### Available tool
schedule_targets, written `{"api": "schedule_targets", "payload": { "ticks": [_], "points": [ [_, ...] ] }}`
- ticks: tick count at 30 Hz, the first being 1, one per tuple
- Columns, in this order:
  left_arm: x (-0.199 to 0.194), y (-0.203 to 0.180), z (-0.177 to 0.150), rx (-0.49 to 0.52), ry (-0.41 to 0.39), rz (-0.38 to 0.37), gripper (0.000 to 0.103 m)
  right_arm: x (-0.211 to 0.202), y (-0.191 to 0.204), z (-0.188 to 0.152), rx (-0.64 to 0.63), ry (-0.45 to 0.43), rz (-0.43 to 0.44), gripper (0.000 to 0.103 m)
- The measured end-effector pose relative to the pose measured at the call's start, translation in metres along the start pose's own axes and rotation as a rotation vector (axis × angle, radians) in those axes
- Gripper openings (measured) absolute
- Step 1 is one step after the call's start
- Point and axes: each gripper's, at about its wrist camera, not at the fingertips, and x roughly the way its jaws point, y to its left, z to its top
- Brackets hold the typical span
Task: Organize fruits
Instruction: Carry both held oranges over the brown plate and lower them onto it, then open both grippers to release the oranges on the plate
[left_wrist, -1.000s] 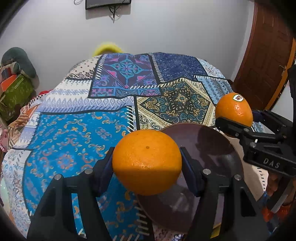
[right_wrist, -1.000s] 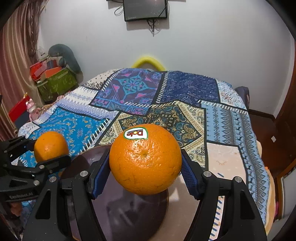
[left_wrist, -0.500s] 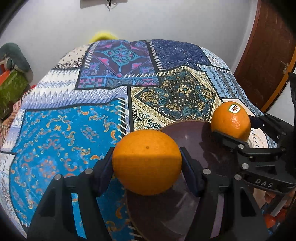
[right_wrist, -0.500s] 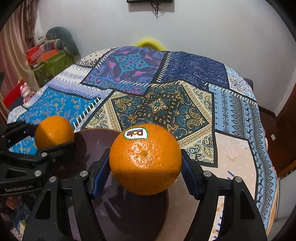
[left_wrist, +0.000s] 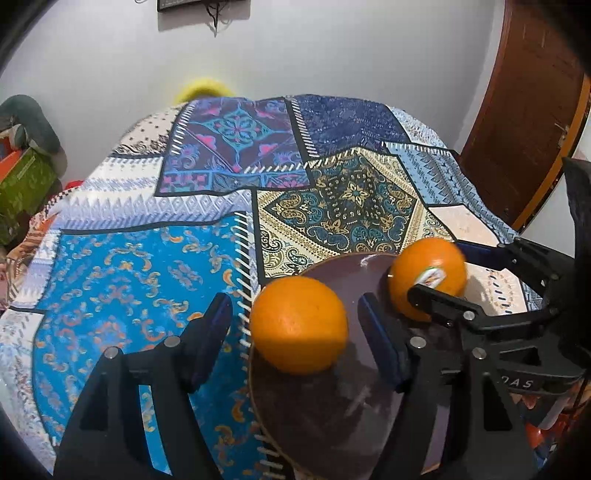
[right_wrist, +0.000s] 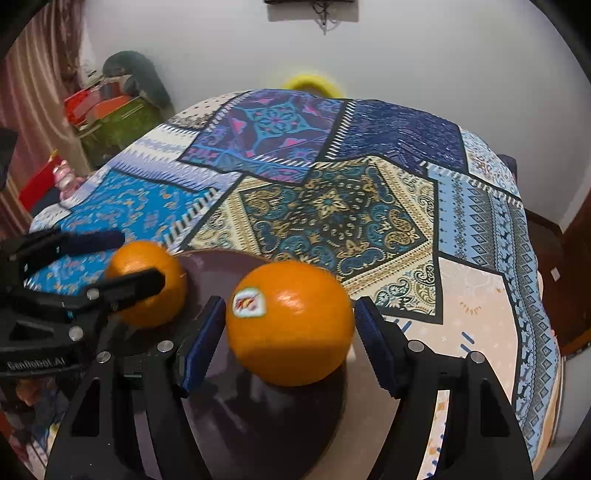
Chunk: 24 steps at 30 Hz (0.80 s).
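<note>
Both oranges sit on the dark plate (left_wrist: 332, 417) as the left gripper (left_wrist: 295, 328) and right gripper (right_wrist: 290, 325) stand spread around them; either fruit could roll off the shallow rim

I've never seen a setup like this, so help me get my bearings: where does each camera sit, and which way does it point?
Left wrist view: sits on the left tool, looking forward along its open fingers at a plain orange on a dark plate; the right tool shows at right.
Right wrist view: sits on the right tool, looking along its open fingers at the stickered orange; the left tool shows at left.
Shared: both oranges, the plate, the patchwork bedspread, the far wall.
</note>
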Motion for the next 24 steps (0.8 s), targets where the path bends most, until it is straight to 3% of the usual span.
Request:
{"api": "schedule_targets", "payload": {
  "ticks": [15,24],
  "points": [
    [-0.089,0.007,-0.038,0.006,-0.023,0.040,0.070,-0.095,0.015,-0.015,0.048,-0.115,0.003,0.071],
    [-0.137,-0.001,-0.079,0.031,-0.002,0.054,0.074,-0.152,0.029,-0.050,0.059,-0.164,-0.029,0.075]
  ]
}}
